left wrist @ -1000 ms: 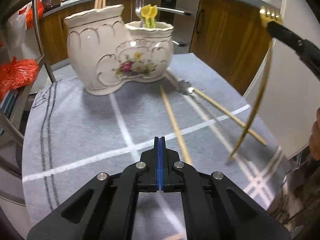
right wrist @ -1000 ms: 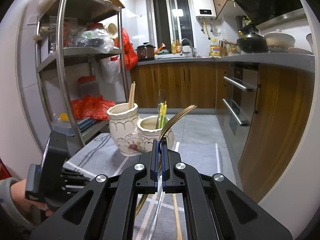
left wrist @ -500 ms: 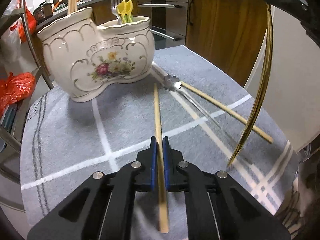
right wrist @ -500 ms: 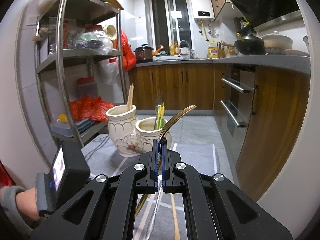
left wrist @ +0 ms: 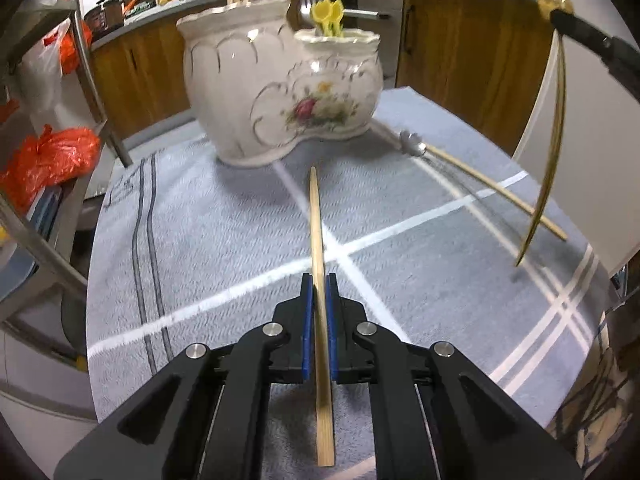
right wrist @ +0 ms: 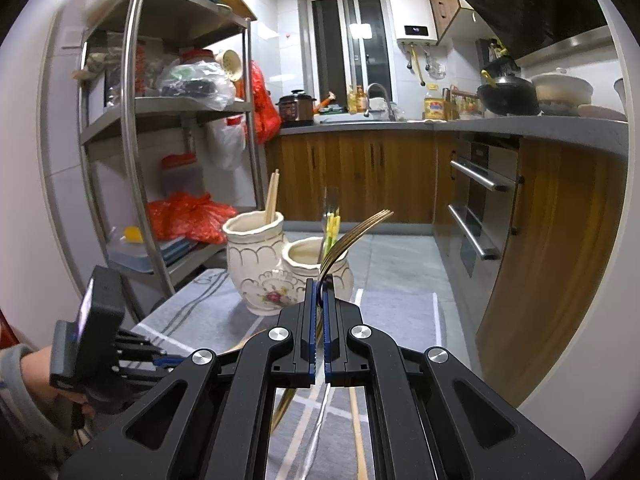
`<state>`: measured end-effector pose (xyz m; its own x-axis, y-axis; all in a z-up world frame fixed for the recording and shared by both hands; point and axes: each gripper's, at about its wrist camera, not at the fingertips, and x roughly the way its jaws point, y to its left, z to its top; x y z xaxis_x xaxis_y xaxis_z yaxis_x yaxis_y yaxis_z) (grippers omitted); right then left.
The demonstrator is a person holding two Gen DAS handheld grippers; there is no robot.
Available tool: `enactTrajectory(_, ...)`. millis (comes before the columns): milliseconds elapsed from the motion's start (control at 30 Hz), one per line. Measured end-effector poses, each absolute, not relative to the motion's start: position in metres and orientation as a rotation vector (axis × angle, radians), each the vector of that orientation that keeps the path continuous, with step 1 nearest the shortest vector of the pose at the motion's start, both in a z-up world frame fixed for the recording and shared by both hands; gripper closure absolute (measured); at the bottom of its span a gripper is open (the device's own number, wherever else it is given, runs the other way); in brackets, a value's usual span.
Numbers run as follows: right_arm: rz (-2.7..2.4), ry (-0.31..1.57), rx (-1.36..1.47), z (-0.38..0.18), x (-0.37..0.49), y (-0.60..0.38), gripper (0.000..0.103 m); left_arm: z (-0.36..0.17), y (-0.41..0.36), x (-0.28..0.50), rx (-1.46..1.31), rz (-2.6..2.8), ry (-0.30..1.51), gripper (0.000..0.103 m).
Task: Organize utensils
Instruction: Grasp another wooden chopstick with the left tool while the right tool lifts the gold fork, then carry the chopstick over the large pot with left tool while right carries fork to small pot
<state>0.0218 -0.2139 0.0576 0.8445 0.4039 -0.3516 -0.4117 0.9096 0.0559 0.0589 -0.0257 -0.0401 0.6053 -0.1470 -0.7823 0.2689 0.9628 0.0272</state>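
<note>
A cream floral ceramic holder [left wrist: 280,92] with two joined pots stands at the far side of the cloth-covered table [left wrist: 200,248]; its taller left pot holds wooden chopsticks [right wrist: 272,196], and its lower right pot holds a fork and yellow-handled utensils [left wrist: 328,16]. The left gripper [left wrist: 318,300] has its fingers closed on a chopstick [left wrist: 317,232] pointing toward the holder, and the right gripper [right wrist: 319,304] has its fingers closed on a gold fork [right wrist: 352,232]. Another chopstick [left wrist: 492,192] and a silver utensil [left wrist: 412,144] lie on the right.

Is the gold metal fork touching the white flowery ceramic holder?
Apart. In the left wrist view, the gold metal fork hangs from the right hand-held gripper far to the side of the white flowery ceramic holder, grey cloth showing between them.
</note>
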Motion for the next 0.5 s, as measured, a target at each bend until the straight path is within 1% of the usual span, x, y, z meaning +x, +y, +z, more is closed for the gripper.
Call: enactTrajectory(500, 0.442, 0.367, -0.038, 0.060, 0.024, -0.202, 0.100, -0.042, -0.036, 0.078, 0.135, -0.199, 0.883, 0.096)
